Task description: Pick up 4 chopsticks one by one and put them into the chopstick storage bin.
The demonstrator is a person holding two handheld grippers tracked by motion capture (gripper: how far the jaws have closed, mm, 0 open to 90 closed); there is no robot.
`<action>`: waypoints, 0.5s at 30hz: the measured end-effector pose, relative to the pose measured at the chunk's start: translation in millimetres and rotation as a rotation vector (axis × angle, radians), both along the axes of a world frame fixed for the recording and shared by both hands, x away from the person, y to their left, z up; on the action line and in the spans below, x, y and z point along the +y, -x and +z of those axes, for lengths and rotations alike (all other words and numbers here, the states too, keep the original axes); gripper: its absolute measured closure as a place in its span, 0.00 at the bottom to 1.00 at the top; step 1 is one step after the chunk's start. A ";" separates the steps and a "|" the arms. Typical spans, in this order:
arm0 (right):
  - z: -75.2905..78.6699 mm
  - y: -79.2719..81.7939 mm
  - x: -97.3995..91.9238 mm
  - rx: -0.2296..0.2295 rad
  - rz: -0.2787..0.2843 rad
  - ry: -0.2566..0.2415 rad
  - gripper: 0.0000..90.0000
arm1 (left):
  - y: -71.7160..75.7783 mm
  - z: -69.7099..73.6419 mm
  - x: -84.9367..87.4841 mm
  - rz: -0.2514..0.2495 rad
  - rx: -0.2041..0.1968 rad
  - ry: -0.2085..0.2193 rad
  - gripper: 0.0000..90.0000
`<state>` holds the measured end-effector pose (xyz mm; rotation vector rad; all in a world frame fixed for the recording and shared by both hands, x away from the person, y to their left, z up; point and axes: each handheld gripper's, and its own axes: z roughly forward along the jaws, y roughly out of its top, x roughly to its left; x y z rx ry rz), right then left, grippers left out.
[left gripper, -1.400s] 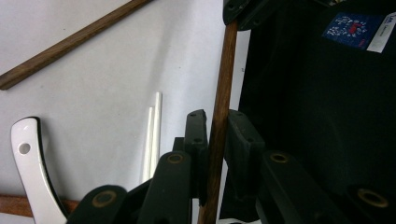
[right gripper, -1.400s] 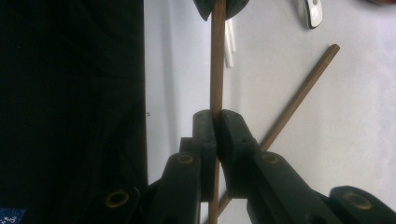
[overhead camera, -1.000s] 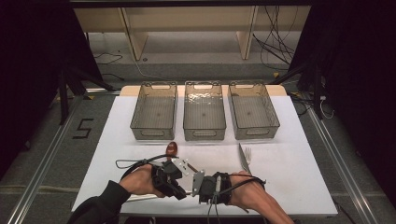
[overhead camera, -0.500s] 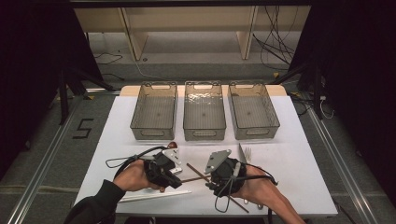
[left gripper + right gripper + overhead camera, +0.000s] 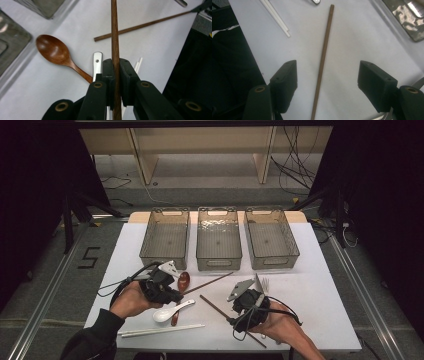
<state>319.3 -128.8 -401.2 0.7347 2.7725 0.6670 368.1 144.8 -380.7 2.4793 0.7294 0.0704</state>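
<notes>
The left tongs [image 5: 116, 75] are clenched on a brown wooden chopstick [image 5: 114, 30], gripped near one end so that most of its length juts out ahead of the jaws. In the high view this held chopstick runs from the left tongs [image 5: 172, 295] up and to the right, its free tip aimed toward the middle bin [image 5: 218, 240], and it looks lifted a little off the bench [image 5: 320, 285], though the view is too coarse to be sure.

The right tongs [image 5: 334, 85] have just been opening and now stand released, jaws wide apart, with the second brown chopstick [image 5: 323, 57] lying flat on the bench between them and touched by neither pad. Its long axis runs straight away from the right tongs; in the high view it lies diagonally, from upper left to lower right, just in front of the right tongs [image 5: 235, 317].

To do this step well, the left hand should keep its squeeze firm so the stick does not pivot, carry it level, and turn its length in line with the bin's long side before lowering. The wooden spoon [image 5: 53, 51], white spoon [image 5: 170, 311] and white chopsticks [image 5: 162, 330] lie close by and should not be swept.
</notes>
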 end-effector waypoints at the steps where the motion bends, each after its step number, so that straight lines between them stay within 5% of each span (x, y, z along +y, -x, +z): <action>1: -1.9 -1.0 -1.3 -0.010 0.015 0.008 0.36 | -1.3 0.7 1.7 0.008 -0.005 0.000 0.92; 15: -13.4 0.3 -5.0 0.031 -0.011 0.033 0.36 | -29.6 18.2 35.2 0.203 -0.068 0.038 0.92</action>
